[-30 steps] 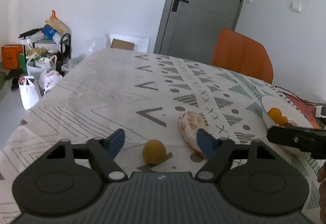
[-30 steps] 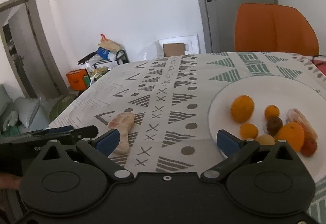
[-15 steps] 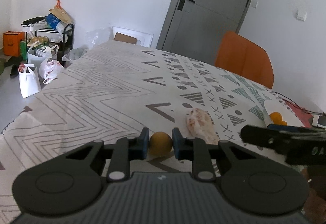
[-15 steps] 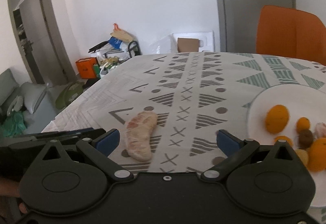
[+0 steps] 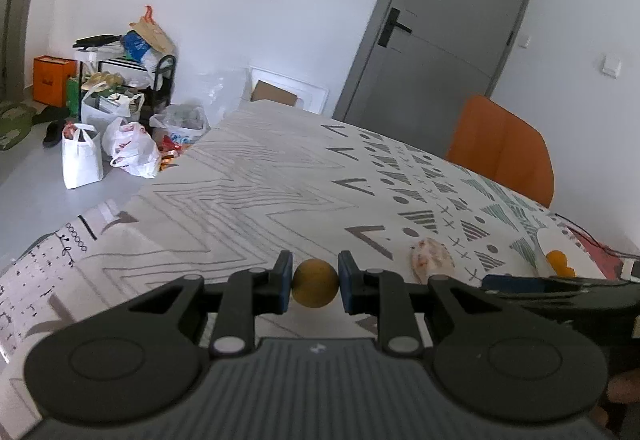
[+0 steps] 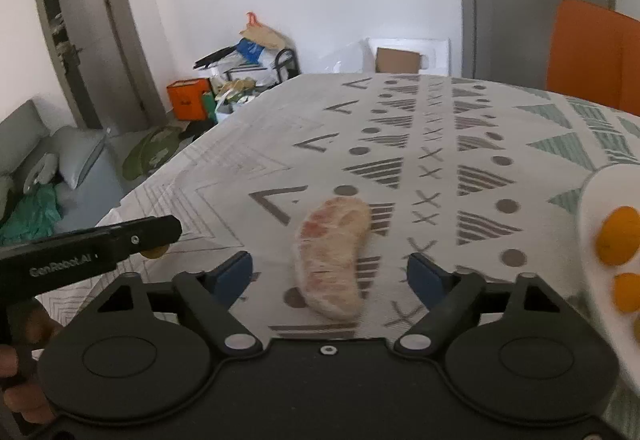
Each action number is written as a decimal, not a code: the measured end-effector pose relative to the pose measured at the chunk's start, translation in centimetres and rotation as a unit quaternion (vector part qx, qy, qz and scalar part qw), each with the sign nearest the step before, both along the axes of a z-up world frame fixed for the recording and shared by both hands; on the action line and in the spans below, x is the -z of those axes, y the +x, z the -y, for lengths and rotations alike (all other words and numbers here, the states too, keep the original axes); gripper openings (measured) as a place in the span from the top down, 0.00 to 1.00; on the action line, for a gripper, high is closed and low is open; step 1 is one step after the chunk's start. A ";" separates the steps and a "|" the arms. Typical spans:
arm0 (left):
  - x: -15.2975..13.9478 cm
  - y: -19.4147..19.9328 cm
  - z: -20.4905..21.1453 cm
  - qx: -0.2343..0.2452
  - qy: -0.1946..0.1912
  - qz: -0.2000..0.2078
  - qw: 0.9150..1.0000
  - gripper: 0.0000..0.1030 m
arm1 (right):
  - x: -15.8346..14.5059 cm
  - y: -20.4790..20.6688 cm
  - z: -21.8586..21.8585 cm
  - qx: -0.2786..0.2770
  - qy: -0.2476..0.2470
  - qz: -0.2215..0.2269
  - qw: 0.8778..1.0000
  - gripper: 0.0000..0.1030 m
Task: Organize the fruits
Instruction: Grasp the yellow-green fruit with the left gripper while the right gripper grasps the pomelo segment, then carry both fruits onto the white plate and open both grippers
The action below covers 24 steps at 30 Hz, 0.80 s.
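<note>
Patterned tablecloth (image 6: 400, 128) carries a white plate (image 6: 592, 196) of oranges at right. Left gripper (image 5: 315, 282) is clamped on a round yellow-brown fruit (image 5: 315, 283). Right gripper (image 6: 331, 274) is spread wide, holding nothing, over the net-wrapped long fruit (image 6: 334, 260) lying flat, long axis pointing away.

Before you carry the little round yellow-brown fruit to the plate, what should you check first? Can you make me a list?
1. Left gripper shut on the round yellow-brown fruit, a blue pad on each side: ok.
2. Fruit lifted off the patterned tablecloth: cannot tell.
3. White plate in view with bare room: ok.
4. Right gripper open, holding nothing: ok.
5. Long netted pink-and-white fruit lies loose between fruit and plate, so go over it: not ok.
</note>
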<state>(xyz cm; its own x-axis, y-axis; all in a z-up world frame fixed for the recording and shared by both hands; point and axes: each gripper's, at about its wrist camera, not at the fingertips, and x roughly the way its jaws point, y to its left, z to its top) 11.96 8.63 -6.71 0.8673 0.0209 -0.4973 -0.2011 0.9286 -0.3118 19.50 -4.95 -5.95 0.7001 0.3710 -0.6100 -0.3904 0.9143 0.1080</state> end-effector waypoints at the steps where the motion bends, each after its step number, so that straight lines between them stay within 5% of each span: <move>1: 0.0 -0.2 -0.2 -0.002 -0.002 0.001 1.000 0.78 | 0.2 0.0 -0.4 -0.005 -0.003 -0.002 1.000 0.30; 3: 0.0 -0.5 -0.5 -0.006 -0.004 0.003 1.000 0.78 | 0.4 -0.2 -1.2 -0.011 -0.014 0.007 1.000 0.43; 4: -0.1 -0.6 -0.7 -0.007 -0.006 0.006 1.000 0.78 | 0.3 -0.4 -1.6 -0.015 -0.020 0.007 1.000 0.64; 5: -0.1 -0.8 -0.8 -0.008 -0.008 0.008 1.000 0.78 | 0.1 -0.5 -1.7 -0.031 -0.013 0.002 0.999 0.69; 24: -2.1 -3.2 0.1 -0.005 0.002 0.040 0.999 0.78 | -3.0 -3.7 0.3 -0.020 0.024 0.031 0.999 0.70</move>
